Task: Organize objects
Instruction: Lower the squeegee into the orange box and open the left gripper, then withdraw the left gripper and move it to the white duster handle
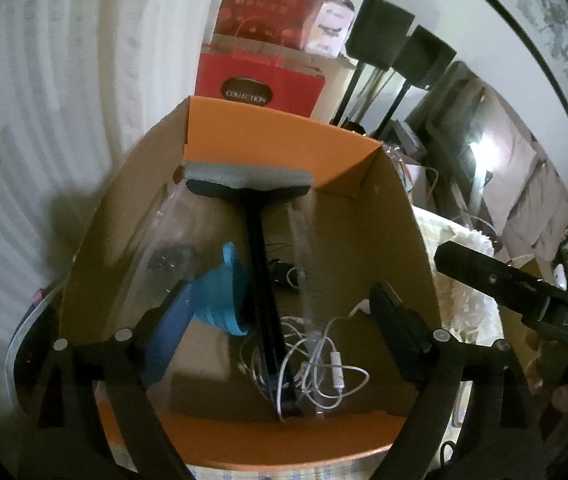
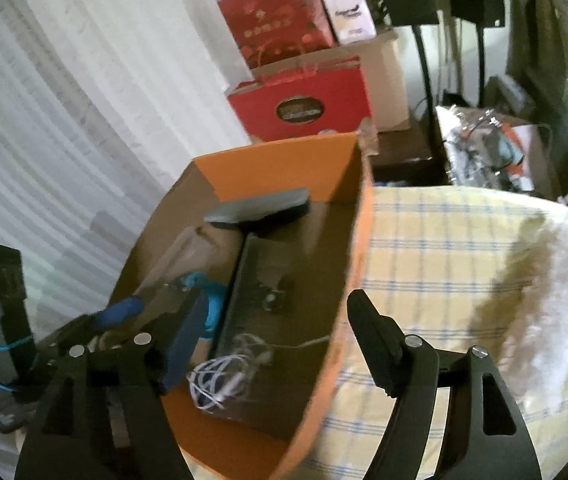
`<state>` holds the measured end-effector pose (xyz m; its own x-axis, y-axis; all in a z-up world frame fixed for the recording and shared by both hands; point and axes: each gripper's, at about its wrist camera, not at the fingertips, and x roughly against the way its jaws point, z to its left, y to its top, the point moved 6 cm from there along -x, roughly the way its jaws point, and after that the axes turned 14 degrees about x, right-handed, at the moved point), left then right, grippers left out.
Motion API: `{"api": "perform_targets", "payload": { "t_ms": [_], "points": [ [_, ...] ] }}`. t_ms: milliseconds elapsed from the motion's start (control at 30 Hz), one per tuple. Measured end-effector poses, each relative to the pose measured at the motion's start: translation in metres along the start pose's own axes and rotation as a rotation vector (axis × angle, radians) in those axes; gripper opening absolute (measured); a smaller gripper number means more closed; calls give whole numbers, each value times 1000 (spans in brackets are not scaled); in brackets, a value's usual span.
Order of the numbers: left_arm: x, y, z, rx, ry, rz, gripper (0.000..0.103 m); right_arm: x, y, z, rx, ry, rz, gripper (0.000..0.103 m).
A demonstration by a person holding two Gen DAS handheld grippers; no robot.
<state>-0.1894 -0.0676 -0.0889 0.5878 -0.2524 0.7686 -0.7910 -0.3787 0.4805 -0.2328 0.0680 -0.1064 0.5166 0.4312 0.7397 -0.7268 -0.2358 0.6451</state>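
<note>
Left claw (image 1: 275,312) hovering over the open orange cardboard box (image 1: 284,140), fingers spread wide apart, nothing between them; right claw (image 2: 279,328) likewise spread and empty, straddling the box's right wall (image 2: 354,264), left finger (image 2: 185,332) inside the box and right finger (image 2: 376,344) outside over the bedding. Inside the box: a black long-handled squeegee (image 1: 257,236) lying lengthwise, grey-padded head (image 1: 247,174) up against the far wall; a blue collapsible funnel (image 1: 225,300) just left of the handle, touching it or nearly so; a tangle of white earphone cable (image 1: 320,364) on the box floor near the front wall, looped around the handle's near end; a clear plastic sheet or bag (image 1: 175,240) at the left side, contents too blurred to name; a small dark item (image 1: 279,270) beside the handle, unclear. Box resting on a bed with a yellow-and-blue checked cover (image 2: 444,240); white fluffy blanket (image 2: 556,300) to the right of it. Behind the box, red gift bags (image 2: 304,104) stacked near pale curtains (image 2: 63,120). Right claw's body visible at the right edge of the left wrist view.
</note>
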Motion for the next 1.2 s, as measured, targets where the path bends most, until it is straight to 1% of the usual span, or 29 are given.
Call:
{"api": "perform_targets", "payload": {
  "t_ms": [100,200,367,467,633,867,1200],
  "points": [
    [5,-3,-8,-16,-7,-5,91,8,-4,-7,9,-33,0,81],
    [10,-6,-16,-41,4,-15,93,18,-7,-11,27,-69,-11,86],
    [20,-10,-32,-56,-12,-27,100,35,-13,-22,47,-139,-17,89],
    [23,-15,-43,-77,-9,-29,101,43,-16,-30,50,-161,-24,92],
    [24,-21,-60,-104,-8,-34,103,54,-23,-36,73,-198,-23,102],
    [20,-31,-85,-138,-16,-19,103,67,-35,-55,74,-266,-8,103],
    [11,-49,-120,-181,-40,2,103,84,-51,-86,37,-302,7,103]
  ]
}}
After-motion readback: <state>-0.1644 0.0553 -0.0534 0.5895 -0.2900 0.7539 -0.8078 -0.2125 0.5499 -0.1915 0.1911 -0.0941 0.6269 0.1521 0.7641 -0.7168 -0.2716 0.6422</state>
